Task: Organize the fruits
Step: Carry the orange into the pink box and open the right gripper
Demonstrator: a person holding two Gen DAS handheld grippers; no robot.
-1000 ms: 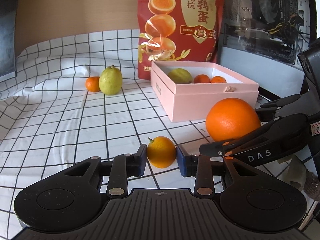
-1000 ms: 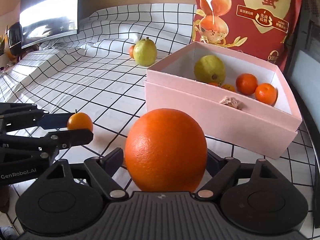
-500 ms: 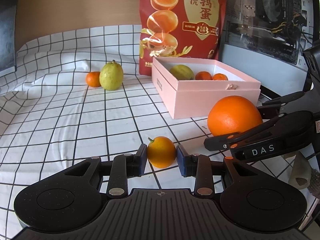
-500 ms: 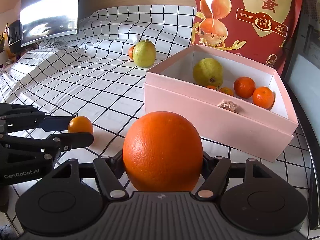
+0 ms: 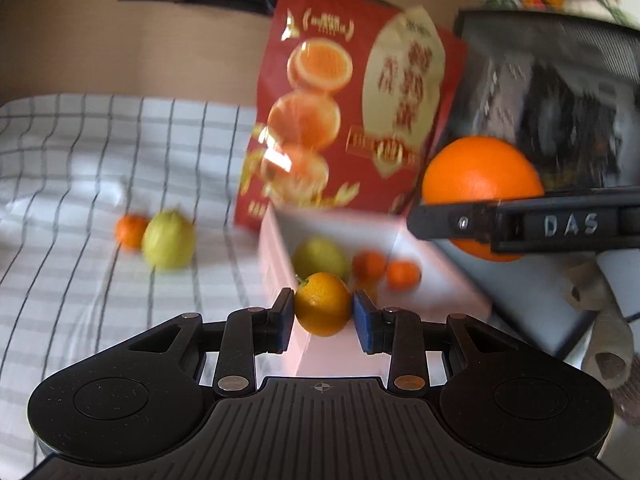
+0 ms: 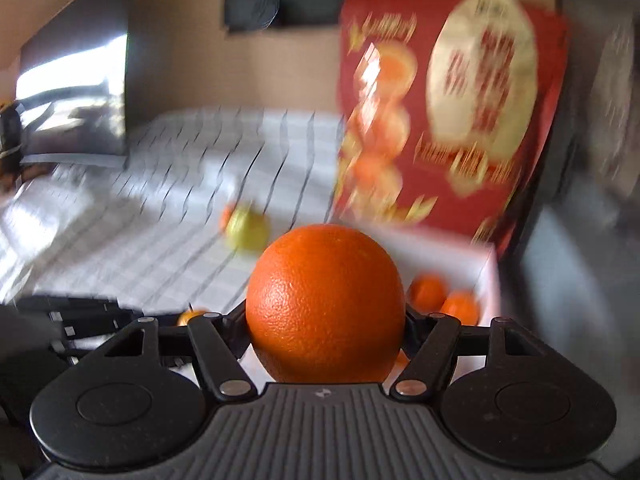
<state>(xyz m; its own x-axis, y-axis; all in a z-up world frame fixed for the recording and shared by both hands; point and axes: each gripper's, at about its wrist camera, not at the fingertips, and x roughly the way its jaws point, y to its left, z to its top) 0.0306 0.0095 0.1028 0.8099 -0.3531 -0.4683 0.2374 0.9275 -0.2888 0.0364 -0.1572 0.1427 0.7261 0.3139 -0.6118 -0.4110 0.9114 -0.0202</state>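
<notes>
My left gripper [image 5: 323, 309] is shut on a small orange with a stem [image 5: 322, 302], held in the air in front of the pink box [image 5: 276, 268]. My right gripper [image 6: 325, 322] is shut on a big orange [image 6: 325, 304], lifted off the cloth. In the left wrist view that big orange [image 5: 480, 172] hangs high at the right, with a black finger [image 5: 560, 224] across it. Inside the box lie a yellow-green fruit [image 5: 320, 254] and two mandarins [image 5: 370, 266]. Both views are blurred.
A green pear [image 5: 168, 240] and a mandarin [image 5: 130, 232] sit on the checked cloth [image 5: 80, 200] to the left. A tall red snack bag [image 5: 352, 120] stands behind the box. A dark computer case [image 5: 560, 100] is at the right, and a monitor [image 6: 80, 100] at the far left.
The right jaws closed on the big orange. Both grippers then rose off the cloth with their fruit and now hang higher, near the pink box.
</notes>
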